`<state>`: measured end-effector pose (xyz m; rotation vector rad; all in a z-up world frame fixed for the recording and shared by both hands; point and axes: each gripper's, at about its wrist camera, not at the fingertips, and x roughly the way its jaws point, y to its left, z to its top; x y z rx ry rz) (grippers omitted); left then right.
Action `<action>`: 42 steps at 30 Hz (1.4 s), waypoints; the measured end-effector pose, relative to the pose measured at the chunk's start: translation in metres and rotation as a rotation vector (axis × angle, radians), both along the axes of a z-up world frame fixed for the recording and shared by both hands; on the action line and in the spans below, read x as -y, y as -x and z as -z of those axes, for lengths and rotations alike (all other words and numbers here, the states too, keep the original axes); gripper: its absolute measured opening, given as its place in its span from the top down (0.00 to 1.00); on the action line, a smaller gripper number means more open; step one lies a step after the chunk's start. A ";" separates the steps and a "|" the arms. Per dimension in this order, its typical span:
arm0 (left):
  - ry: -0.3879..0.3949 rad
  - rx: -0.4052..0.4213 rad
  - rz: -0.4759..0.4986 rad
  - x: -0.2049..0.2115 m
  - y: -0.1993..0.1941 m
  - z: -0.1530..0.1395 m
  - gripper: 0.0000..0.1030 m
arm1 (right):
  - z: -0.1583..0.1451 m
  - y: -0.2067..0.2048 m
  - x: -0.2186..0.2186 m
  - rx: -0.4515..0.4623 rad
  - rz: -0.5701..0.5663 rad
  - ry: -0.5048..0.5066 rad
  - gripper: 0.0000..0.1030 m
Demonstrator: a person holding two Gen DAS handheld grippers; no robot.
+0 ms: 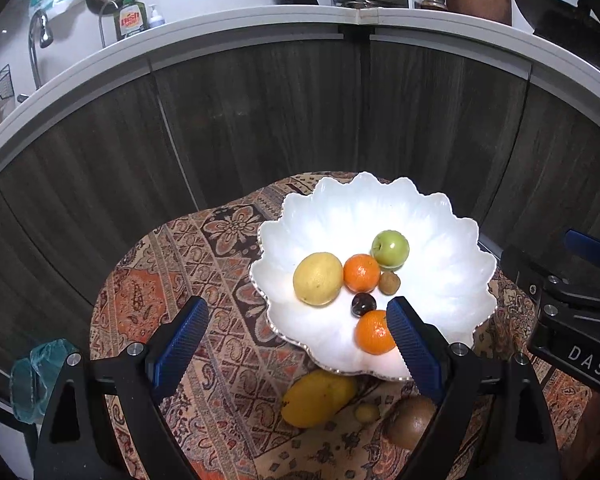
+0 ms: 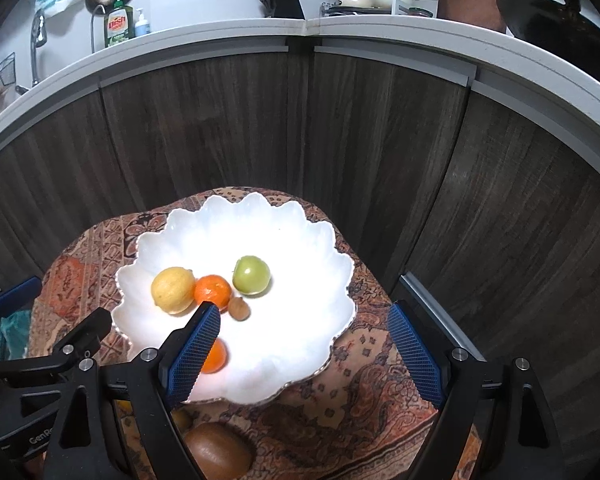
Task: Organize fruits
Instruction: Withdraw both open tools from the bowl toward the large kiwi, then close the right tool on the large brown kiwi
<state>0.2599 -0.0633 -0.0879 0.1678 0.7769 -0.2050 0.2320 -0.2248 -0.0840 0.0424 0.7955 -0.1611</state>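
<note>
A white scalloped bowl (image 1: 440, 216) (image 2: 300, 240) sits on a small table with a patterned cloth (image 1: 204, 264). It holds a lemon (image 1: 318, 279) (image 2: 173, 289), two oranges (image 1: 361, 273) (image 1: 374, 332), a green apple (image 1: 390, 249) (image 2: 251, 274), a dark plum (image 1: 363, 304) and a small brown fruit (image 1: 389, 283) (image 2: 239, 308). On the cloth in front lie a yellow mango (image 1: 318, 398), a small yellow fruit (image 1: 367, 413) and a kiwi (image 1: 410, 420) (image 2: 219, 450). My left gripper (image 1: 298, 344) is open and empty above the bowl's near rim. My right gripper (image 2: 304, 348) is open and empty over the bowl's right side.
Dark wood cabinet fronts (image 1: 260, 120) stand close behind the table, under a white counter (image 1: 260, 20) with dish soap (image 1: 130, 20), a tap, pots and a wok (image 2: 556, 36). A teal bag (image 1: 36, 376) lies at the table's left.
</note>
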 end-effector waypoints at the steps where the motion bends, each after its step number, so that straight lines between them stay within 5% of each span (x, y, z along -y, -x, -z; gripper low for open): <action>1: 0.001 -0.001 -0.003 -0.001 0.002 0.000 0.12 | 0.000 0.002 -0.002 0.000 -0.002 -0.001 0.16; 18: -0.022 -0.022 -0.039 -0.032 0.039 0.013 0.12 | 0.017 0.031 -0.033 -0.052 -0.064 -0.012 0.16; 42: -0.040 -0.118 -0.101 -0.065 0.065 0.074 0.12 | 0.093 0.046 -0.069 -0.202 -0.139 -0.011 0.16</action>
